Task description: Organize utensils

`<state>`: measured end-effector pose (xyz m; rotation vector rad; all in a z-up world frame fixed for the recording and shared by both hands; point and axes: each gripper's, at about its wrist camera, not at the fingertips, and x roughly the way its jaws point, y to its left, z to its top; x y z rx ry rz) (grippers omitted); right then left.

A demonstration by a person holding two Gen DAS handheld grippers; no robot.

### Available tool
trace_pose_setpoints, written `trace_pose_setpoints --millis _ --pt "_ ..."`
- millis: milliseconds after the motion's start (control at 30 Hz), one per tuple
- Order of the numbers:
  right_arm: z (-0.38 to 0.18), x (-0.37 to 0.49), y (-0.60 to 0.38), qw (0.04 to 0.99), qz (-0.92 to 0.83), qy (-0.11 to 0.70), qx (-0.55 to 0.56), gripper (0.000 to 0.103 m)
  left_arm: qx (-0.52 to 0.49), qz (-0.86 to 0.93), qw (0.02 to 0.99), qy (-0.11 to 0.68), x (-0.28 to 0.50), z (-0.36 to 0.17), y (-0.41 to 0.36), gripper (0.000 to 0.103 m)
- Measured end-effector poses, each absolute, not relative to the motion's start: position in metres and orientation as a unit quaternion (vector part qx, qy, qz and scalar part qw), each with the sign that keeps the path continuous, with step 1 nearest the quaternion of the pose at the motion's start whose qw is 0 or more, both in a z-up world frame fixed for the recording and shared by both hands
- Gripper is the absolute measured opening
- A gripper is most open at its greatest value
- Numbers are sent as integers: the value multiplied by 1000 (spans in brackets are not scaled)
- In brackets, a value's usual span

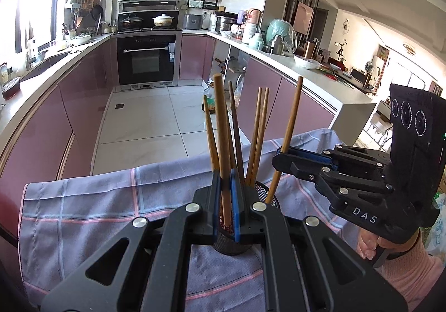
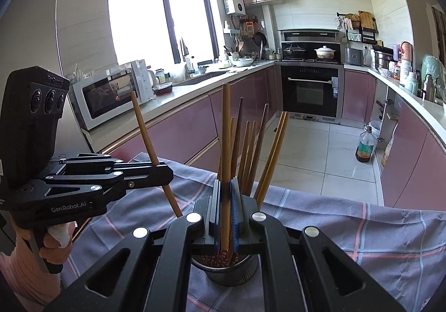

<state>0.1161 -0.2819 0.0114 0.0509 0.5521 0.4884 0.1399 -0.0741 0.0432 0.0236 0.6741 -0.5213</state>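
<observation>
A black mesh utensil cup (image 2: 227,270) stands on a purple plaid cloth (image 2: 362,228) and holds several wooden chopsticks (image 2: 251,150) upright. My right gripper (image 2: 225,189) is shut on one light chopstick (image 2: 225,122) whose patterned lower end dips into the cup. In the left wrist view the right gripper (image 1: 280,154) shows from the side, its chopstick (image 1: 291,117) slanting down to the cup's rim (image 1: 264,195). My left gripper (image 1: 225,181) is shut on another chopstick (image 1: 220,122), above the cup. From the right wrist view the left gripper (image 2: 164,170) holds that stick (image 2: 145,128) tilted, left of the cup.
The cloth's (image 1: 97,200) far edge drops off toward a tiled floor. Pink kitchen cabinets line both sides, with an oven (image 1: 146,61) at the far end. A microwave (image 2: 106,94) sits on the left counter. An oil bottle (image 2: 364,144) stands on the floor. A pink sleeve (image 1: 404,256) holds the right gripper.
</observation>
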Motion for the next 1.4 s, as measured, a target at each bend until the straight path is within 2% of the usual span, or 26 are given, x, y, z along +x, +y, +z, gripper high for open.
trace_pose_setpoints --millis 667,767,833,933,967,1033,1100,1133,1167,1200,1233,1300,1367,1400 --pt "-8 126 -280 923 230 306 36 7 4 -248 896 369 172 13 -79 9" --pt "-12 123 -281 923 229 307 39 11 0 -247 897 367 172 9 -74 9" --pt "-14 121 -283 922 230 308 41 13 -3 -246 899 363 170 8 -72 12" --pt "-17 119 -283 922 231 308 44 15 -5 -237 904 355 164 6 -69 23" --pt "-17 117 -284 923 231 306 45 17 -7 -233 906 352 162 5 -67 27" --pt "-17 115 -286 924 230 301 49 29 -12 -226 910 346 158 5 -62 34" --pt "-16 111 -287 926 229 295 50 36 -16 -216 916 338 152 4 -58 48" --pt "-15 108 -287 928 226 291 49 45 -19 -209 920 333 148 4 -55 51" --pt "-14 106 -287 930 224 286 48 50 -20 -203 922 328 144 3 -53 60" --pt "-13 101 -287 933 221 279 47 60 -22 -196 927 320 140 4 -50 73" --pt "-12 98 -287 936 217 272 46 71 -24 -184 933 309 135 4 -47 79" --pt "-10 88 -288 943 208 255 42 85 -22 -164 943 289 123 5 -41 92" --pt "-11 78 -288 949 202 240 38 87 -30 -150 950 271 110 5 -31 98" --pt "-11 73 -286 951 198 235 35 94 -29 -141 954 263 104 5 -28 98"
